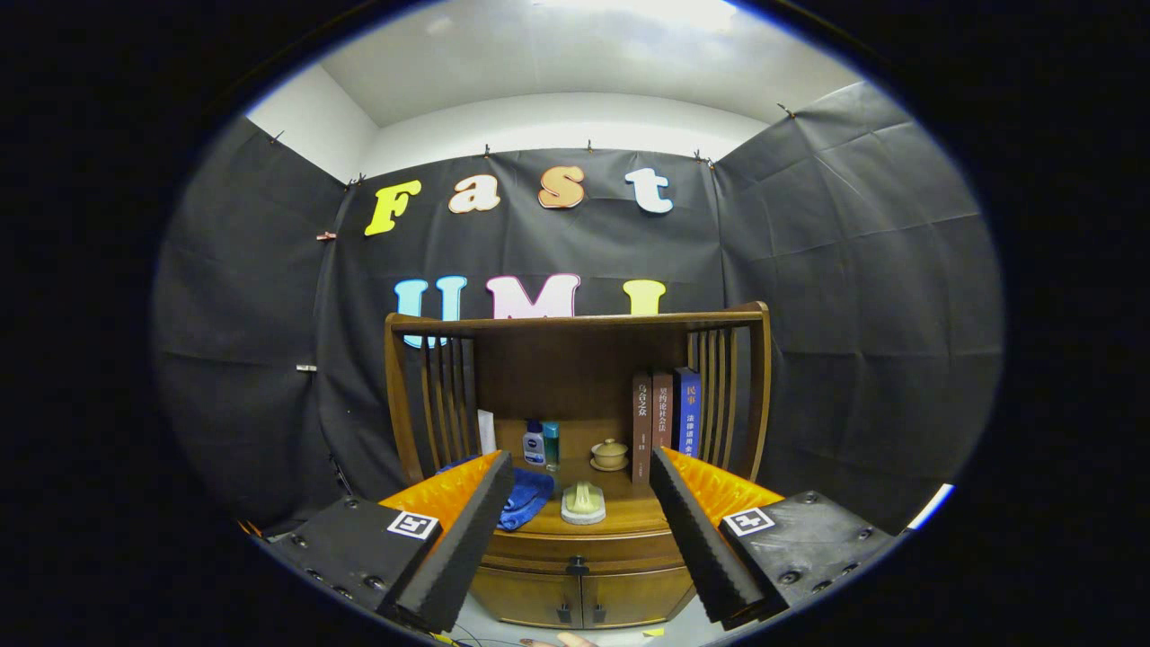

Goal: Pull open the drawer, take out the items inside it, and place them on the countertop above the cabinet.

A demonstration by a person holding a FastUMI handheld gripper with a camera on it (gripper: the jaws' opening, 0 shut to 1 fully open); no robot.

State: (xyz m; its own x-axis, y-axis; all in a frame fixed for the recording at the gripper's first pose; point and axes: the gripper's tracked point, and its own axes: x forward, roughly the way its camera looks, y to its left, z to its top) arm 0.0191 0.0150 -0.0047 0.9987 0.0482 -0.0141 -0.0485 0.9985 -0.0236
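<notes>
Drawer (pixel 584 545) shut, long axis crosswise, fingers (pixel 467 530) apart, empty

Blue cloth (pixel 526 497) at countertop (pixel 629 517) left edge half hidden behind gripper (pixel 579 539) finger; fingers spread, holding nothing; cabinet (pixel 579 584) base cut off; book (pixel 641 427) spine lettering too small

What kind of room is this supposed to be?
It looks like a mock-up of a home corner built inside a booth. A wooden cabinet with its drawer closed stands against black cloth walls, with books and a blue cloth on its countertop. The open gripper points toward it.
</notes>
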